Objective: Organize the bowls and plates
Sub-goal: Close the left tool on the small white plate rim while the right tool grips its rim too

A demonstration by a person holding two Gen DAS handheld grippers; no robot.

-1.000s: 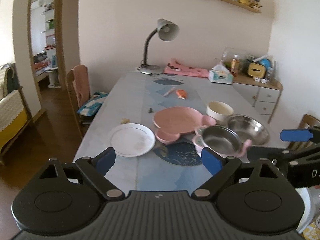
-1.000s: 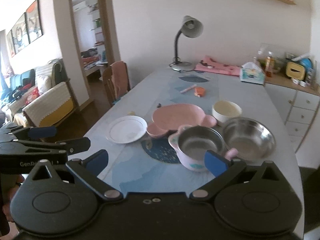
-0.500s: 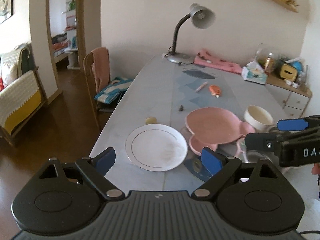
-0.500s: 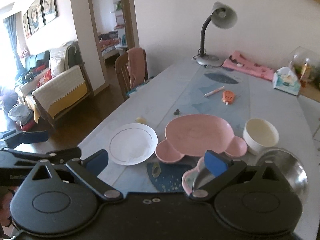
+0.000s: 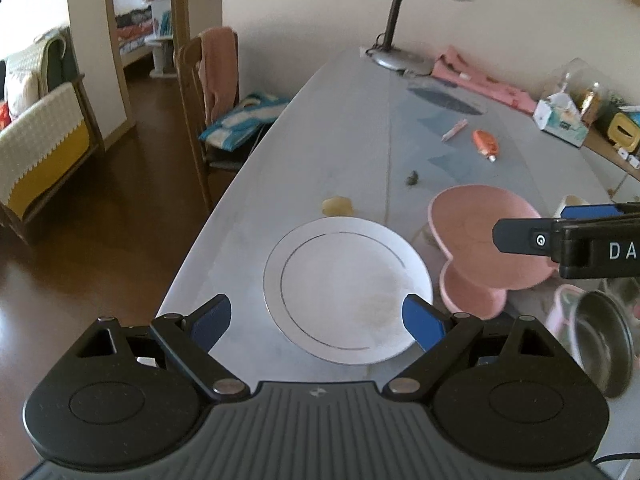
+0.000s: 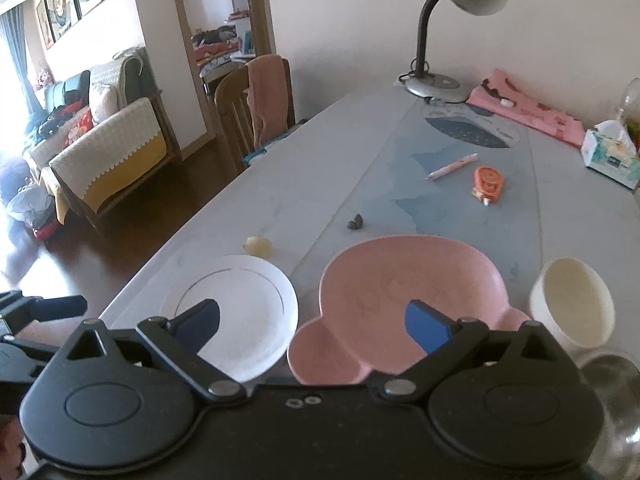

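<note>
The left gripper (image 5: 318,322) has its blue fingers (image 5: 422,322) spread wide and empty above the near edge of the white plate (image 5: 344,292) on the desk (image 5: 340,128). The right gripper (image 6: 312,322) is likewise spread and empty, straddling the gap between the white plate (image 6: 240,312) and the pink mouse-eared plate (image 6: 408,292). A cream bowl (image 6: 572,306) sits just right of it, a steel bowl (image 5: 604,344) nearer. Beyond lie a pen (image 6: 452,166), an orange correction tape (image 6: 488,180), a lamp (image 6: 444,28) and a tissue box (image 6: 610,154). The right gripper's side reads "DA".
</note>
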